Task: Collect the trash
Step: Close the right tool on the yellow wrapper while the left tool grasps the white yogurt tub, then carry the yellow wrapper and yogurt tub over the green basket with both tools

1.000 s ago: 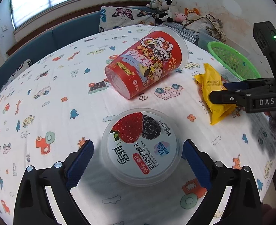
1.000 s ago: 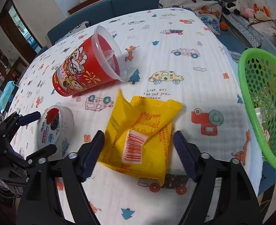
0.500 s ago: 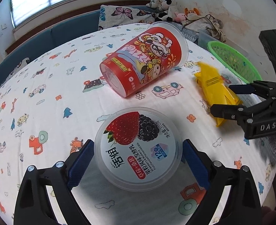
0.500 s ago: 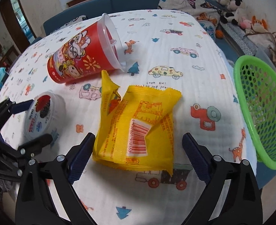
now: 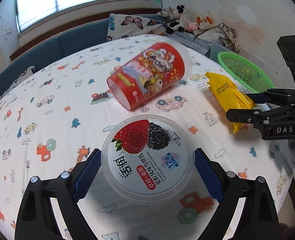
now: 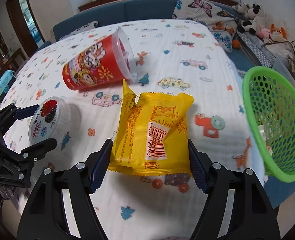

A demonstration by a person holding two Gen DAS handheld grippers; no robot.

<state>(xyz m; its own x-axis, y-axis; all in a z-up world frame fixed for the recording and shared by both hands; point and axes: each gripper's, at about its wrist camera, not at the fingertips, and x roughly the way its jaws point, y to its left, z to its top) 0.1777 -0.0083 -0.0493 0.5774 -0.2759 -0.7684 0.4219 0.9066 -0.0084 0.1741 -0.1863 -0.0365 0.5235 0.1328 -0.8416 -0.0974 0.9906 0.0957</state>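
Closing, the right claw point(image 6: 150, 161) seemingly pinches the yellow wrapper point(image 6: 153, 130).

Butterfly cushion point(image 6: 203, 14), plush toys point(image 5: 179, 18) behind.

The yogurt tub point(image 5: 147, 158) carries a lid label with large Chinese characters, the English line "Strawberry & Mulberry Fruit Flavored Fermented Milk", the numeral "12" on a small blue emblem, and "370g" near the rim. The right tool point(image 5: 245, 106) body bears the white letters "DAS". The yellow wrapper point(image 6: 153, 132) shows a barcode with digits that read approximately "6 932801 916553", plus a table of fine print too small to read. A stamped code on the wrapper edge is illegible. The lettering on the red cup point(image 5: 149, 80) is blurred.
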